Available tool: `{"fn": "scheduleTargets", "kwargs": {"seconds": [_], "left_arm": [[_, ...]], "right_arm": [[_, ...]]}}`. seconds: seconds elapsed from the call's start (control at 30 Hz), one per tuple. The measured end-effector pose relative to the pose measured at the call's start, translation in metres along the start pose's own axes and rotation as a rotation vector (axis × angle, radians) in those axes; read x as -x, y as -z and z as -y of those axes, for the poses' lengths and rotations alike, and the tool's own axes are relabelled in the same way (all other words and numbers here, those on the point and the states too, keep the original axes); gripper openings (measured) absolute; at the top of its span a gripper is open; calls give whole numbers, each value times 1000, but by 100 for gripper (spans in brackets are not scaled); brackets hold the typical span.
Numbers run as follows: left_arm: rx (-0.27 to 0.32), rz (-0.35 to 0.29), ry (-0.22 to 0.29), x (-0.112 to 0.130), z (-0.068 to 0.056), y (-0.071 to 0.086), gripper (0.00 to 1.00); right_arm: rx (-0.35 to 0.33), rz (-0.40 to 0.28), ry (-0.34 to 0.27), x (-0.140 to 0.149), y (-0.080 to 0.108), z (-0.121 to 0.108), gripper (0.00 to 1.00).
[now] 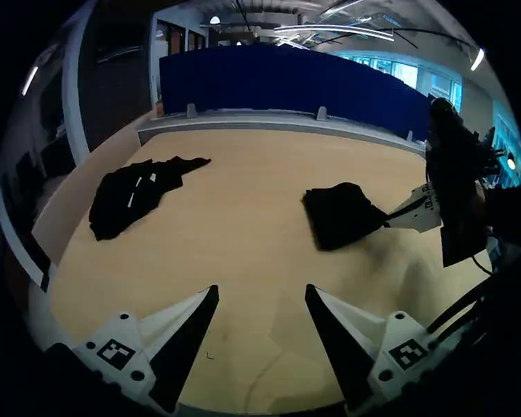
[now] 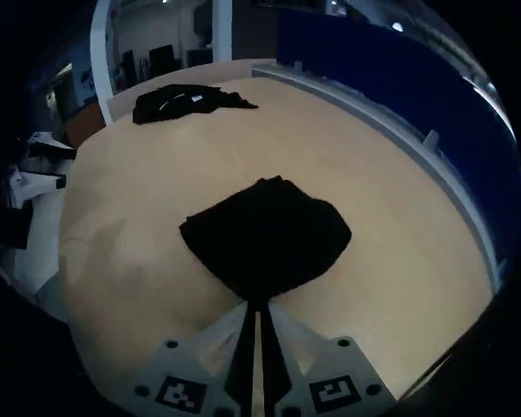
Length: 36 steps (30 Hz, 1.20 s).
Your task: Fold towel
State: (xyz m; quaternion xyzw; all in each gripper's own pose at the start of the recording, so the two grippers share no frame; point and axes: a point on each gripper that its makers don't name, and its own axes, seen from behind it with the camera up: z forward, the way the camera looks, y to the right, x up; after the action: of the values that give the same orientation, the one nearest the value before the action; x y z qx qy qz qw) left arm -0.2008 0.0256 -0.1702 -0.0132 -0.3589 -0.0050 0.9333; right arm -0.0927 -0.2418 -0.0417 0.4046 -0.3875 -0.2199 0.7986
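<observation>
Slippage is the risk — the right gripper pinches only the near edge of the folded black towel on the table; a quick pull could undo it while the left gripper hangs open.

Left tool: white wedge fingers, black inner faces, square black-white markers, small dark screws. Right tool: same build.
</observation>
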Motion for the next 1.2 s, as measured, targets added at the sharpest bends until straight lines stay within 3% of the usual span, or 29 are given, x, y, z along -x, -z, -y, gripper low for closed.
{"fn": "scheduleTargets", "kwargs": {"seconds": [0.27,0.6,1.2], "left_arm": [[16,-21,-16,-11,-3,3,93],[33,-52,-29,-24,-6,7,93],[68,-72,-56,-43,-25,1,93]], "right_arm": [[37,-71,45,-48,31,-15,4],[100,-148,57,-90,76,-41,4],[165,-157,57,-82,130,-83,4]]}}
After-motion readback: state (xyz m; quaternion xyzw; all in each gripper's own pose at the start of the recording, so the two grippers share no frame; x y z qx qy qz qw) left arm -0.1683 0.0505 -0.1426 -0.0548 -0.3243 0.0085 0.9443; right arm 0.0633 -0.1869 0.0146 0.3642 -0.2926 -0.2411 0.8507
